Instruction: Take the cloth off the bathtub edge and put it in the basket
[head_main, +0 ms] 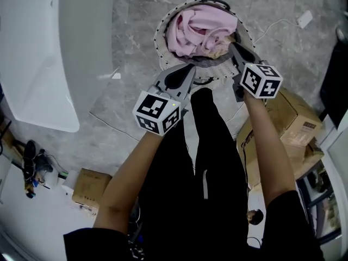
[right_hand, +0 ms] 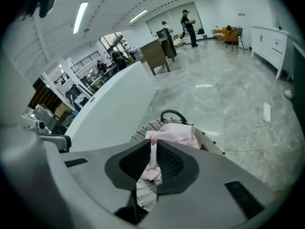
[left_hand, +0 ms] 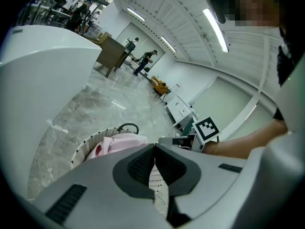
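Right tongs (right_hand: 153, 146) pinch a fold of the pink cloth (head_main: 198, 29) lying in the basket (head_main: 159, 37); left tongs (left_hand: 155, 150) closed, empty, near its rim.

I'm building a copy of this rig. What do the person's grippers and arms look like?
The left gripper and right gripper are grey shells with black ribbed pads inside the jaws. Each carries a white cube printed with black square markers. The person wears black short sleeves, forearms bare.
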The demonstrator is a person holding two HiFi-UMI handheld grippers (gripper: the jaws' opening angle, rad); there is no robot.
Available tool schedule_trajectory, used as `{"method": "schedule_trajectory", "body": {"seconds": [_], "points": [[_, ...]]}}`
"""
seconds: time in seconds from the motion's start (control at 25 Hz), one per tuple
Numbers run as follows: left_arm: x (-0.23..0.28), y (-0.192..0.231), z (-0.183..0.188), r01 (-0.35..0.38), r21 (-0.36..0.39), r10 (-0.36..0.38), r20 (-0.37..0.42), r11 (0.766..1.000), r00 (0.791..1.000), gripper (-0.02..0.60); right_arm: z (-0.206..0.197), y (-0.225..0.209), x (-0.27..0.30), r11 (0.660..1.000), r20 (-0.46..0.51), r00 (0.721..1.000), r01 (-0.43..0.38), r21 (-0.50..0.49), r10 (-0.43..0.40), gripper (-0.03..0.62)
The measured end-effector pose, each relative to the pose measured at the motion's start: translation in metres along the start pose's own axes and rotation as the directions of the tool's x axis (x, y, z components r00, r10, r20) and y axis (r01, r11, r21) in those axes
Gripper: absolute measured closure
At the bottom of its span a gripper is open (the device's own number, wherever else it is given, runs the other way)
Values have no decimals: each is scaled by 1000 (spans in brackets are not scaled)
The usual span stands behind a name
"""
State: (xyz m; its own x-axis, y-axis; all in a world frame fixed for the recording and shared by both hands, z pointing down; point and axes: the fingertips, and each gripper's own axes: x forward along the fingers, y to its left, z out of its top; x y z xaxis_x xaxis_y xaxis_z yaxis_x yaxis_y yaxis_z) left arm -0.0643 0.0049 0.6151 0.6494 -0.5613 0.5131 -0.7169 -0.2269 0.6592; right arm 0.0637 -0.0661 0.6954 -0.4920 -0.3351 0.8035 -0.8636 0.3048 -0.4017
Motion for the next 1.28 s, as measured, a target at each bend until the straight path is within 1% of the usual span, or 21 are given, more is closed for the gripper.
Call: {"method": "schedule_trajectory", "body": {"seconds": [0.04,0.08,0.12,0.16,0.24,0.36,0.52,0.64,0.76,0.84,0.96,1.04,1.12,1.16,1.24,1.28], "points": [[-5,-1,2,-5,1,5,6,1000,1000,566,2,-1,-5,1000,2,1000,9,-7,-9,551],[-9,-3,4,-10,1,10,10,1000,1000,566,4,-1,-9,1000,-2,1000,16,-16,-16,538],[-14,-5,5,-17,1,17,14,1000,1000,566,4,-1,-14,1000,-8,1000,19,-23,-20,486],[-19,-8,6,-24,1,24,18,1000,1000,566,5,0,-20,999,-13,1000,19,-29,-19,460],[-28,-17,9,-34,0,34,32,999,999,566,8,4,-37,999,-9,1000,13,-33,-13,459],[-41,-35,14,-50,-4,50,63,999,997,566,13,18,-67,999,24,1000,-9,-34,10,459],[-55,-56,26,-90,-40,93,100,995,991,566,29,47,-116,997,103,993,-53,-52,58,459],[-71,-96,44,-105,-10,106,150,994,983,566,34,67,-167,996,163,982,-90,-25,93,459],[-91,-141,67,-101,0,99,201,995,975,566,43,89,-220,992,220,968,-116,-49,124,459],[-103,-173,83,-109,22,101,227,994,969,566,55,99,-261,990,267,954,-123,-65,136,459],[-127,-227,105,-145,116,110,264,983,958,566,82,113,-329,989,360,922,-113,-98,141,459],[-146,-264,119,-181,183,122,293,966,948,566,99,126,-375,985,423,894,-98,-146,151,459],[-159,-300,132,-224,253,135,328,941,935,566,114,141,-418,971,468,866,-76,-226,177,460],[-165,-318,138,-231,264,130,349,936,928,566,120,149,-438,960,484,853,-62,-273,193,459],[-174,-348,148,-209,228,106,394,951,913,566,127,165,-475,935,506,831,-47,-351,232,461],[-178,-362,154,-200,210,98,416,957,904,566,129,170,-490,926,516,820,-45,-375,249,461]]}}
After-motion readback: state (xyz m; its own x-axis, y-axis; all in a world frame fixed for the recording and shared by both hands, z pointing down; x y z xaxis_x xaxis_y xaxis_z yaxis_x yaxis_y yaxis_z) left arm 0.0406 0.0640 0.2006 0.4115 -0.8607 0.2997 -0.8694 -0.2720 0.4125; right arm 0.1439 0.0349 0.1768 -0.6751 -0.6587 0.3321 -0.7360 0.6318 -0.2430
